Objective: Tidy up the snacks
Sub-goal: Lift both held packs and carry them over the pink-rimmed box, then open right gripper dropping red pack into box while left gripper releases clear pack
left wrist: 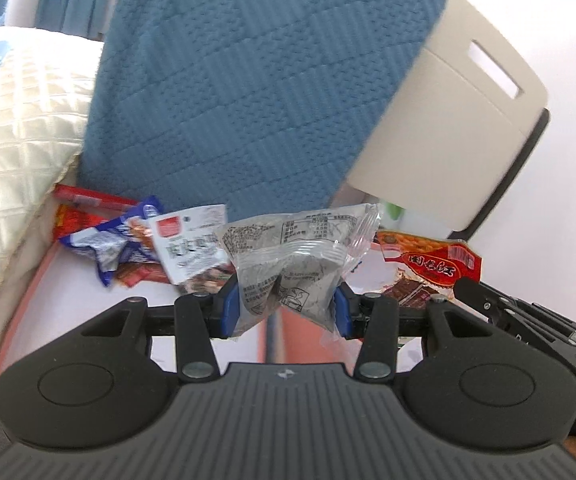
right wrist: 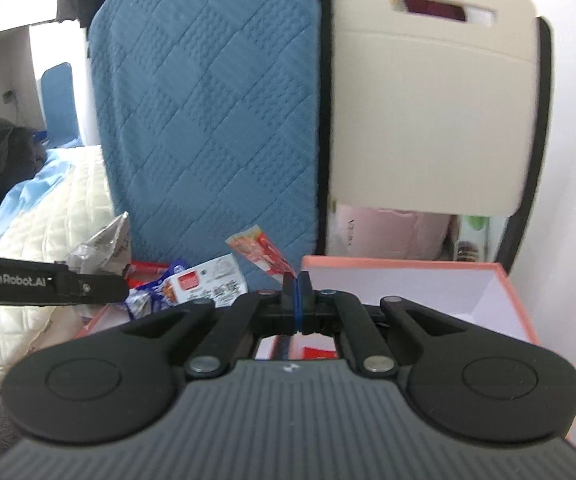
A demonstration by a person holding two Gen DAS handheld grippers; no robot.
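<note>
My left gripper (left wrist: 286,306) is shut on a clear packet with grey contents (left wrist: 292,256), held above the pink tray (left wrist: 19,300). A pile of snacks lies in that tray: a blue-and-white packet (left wrist: 111,246), a white packet with a red label (left wrist: 191,244) and red packets (left wrist: 83,200). My right gripper (right wrist: 296,300) is shut on the corner of a red-and-orange packet (right wrist: 259,254), held above the pink box with white inside (right wrist: 428,292). The same packet shows in the left wrist view (left wrist: 428,268). The left gripper and its grey packet (right wrist: 99,248) show at the left of the right wrist view.
A blue quilted cushion (right wrist: 207,112) stands upright behind the snacks. A beige chair back (right wrist: 432,100) is to its right. A cream quilted blanket (left wrist: 19,128) lies on the left. Pink and green items (right wrist: 392,232) sit under the chair back.
</note>
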